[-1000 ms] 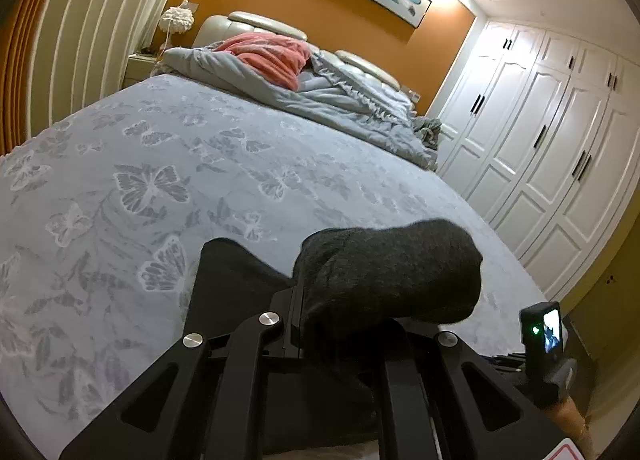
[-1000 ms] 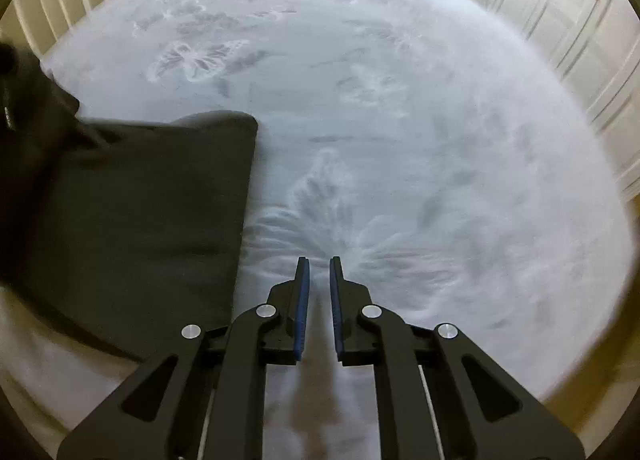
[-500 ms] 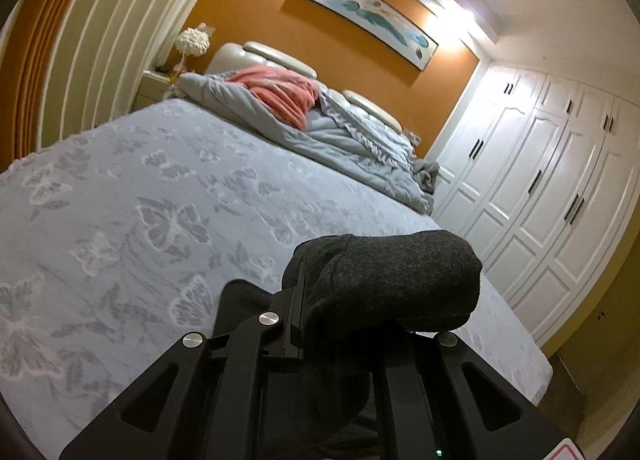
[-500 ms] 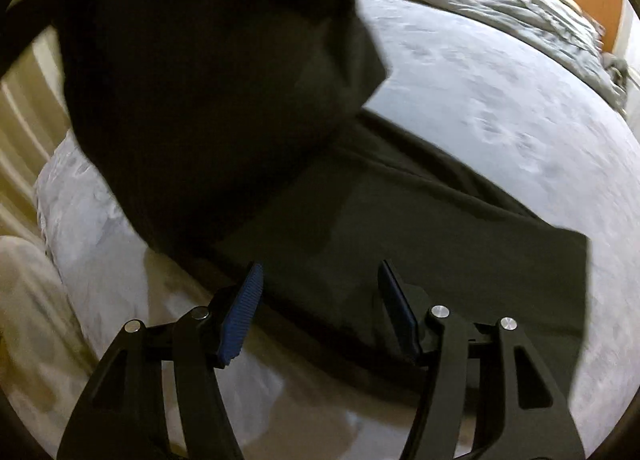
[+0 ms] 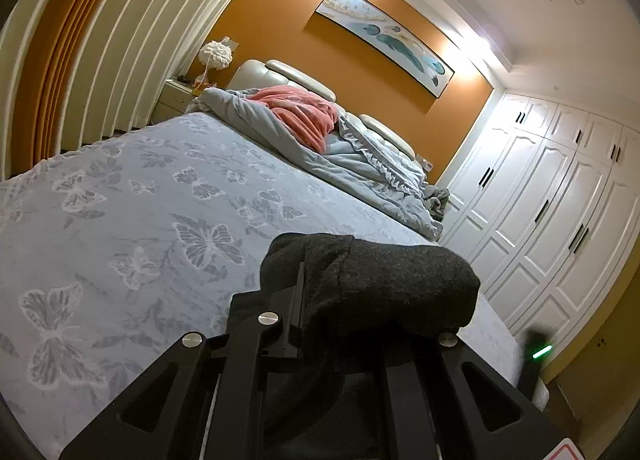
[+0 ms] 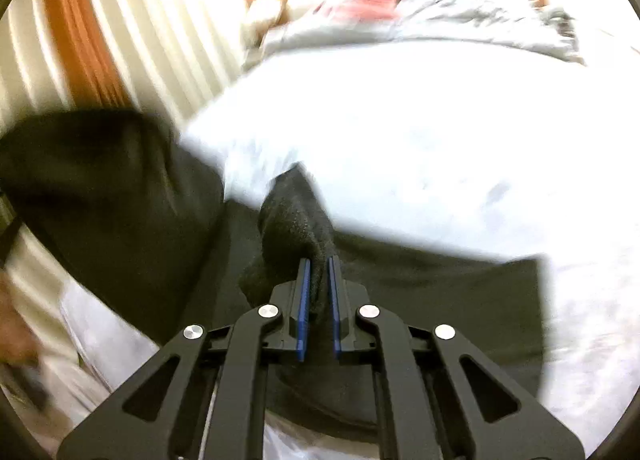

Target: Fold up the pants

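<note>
The pants [image 6: 400, 300] are dark grey knit, lying partly flat on the near end of the bed [image 5: 160, 188] and partly lifted, with one fold bunched over the left gripper [image 5: 340, 300]. The fabric looks soft, limp and fairly light; it should drape and sag from any held point and will not keep a crease unless laid down flat. The weave looks coarse enough to resist slipping between pads. Best hold, in my judgement, is at an edge or corner, pinching through all layers.

The left gripper is closed on a thick wad of the cloth, which hides its fingertips. The right gripper [image 6: 318, 284] has just been closing, and its blue pads [image 6: 304, 300] now pinch a ridge of the same fabric between them.

The right wrist view is heavily blurred and overexposed, so the bed pattern and the outline of the pants are unclear. Waistband and leg ends cannot be told apart. A blurred dark object with a green light [image 5: 536, 352] sits at the left view's lower right edge.
</note>
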`<action>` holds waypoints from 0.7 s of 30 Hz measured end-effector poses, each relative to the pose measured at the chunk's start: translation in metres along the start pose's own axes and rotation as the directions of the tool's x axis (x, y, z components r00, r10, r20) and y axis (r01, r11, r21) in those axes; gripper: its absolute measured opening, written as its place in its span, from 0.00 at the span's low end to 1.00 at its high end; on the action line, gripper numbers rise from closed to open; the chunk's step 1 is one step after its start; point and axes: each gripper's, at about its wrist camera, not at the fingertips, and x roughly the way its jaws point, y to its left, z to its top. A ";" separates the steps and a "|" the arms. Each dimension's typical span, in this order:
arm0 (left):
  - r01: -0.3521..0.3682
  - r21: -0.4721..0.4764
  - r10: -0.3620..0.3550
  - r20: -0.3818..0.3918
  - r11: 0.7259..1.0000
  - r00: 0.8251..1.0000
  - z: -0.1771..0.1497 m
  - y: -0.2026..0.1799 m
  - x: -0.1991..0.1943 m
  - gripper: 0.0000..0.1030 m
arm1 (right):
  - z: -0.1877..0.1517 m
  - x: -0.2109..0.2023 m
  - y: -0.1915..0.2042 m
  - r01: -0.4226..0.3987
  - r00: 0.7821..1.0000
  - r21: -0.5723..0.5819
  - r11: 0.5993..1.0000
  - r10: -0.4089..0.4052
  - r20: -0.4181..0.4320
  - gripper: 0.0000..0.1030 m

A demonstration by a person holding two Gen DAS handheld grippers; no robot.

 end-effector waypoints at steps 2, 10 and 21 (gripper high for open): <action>0.009 0.003 -0.009 -0.004 1.000 1.000 0.000 -0.002 0.001 0.06 | 0.009 -0.017 -0.001 -0.014 0.999 -0.004 1.000 0.014 0.032 0.07; 0.066 0.003 -0.066 -0.025 0.998 0.998 -0.007 -0.017 0.013 0.06 | -0.055 0.089 0.053 -0.120 0.921 -0.223 0.967 0.025 -0.388 0.19; 0.203 0.113 -0.157 -0.323 0.973 0.933 -0.068 -0.090 0.073 0.15 | -0.013 -0.019 -0.091 0.110 0.975 0.042 0.993 -0.100 -0.199 0.68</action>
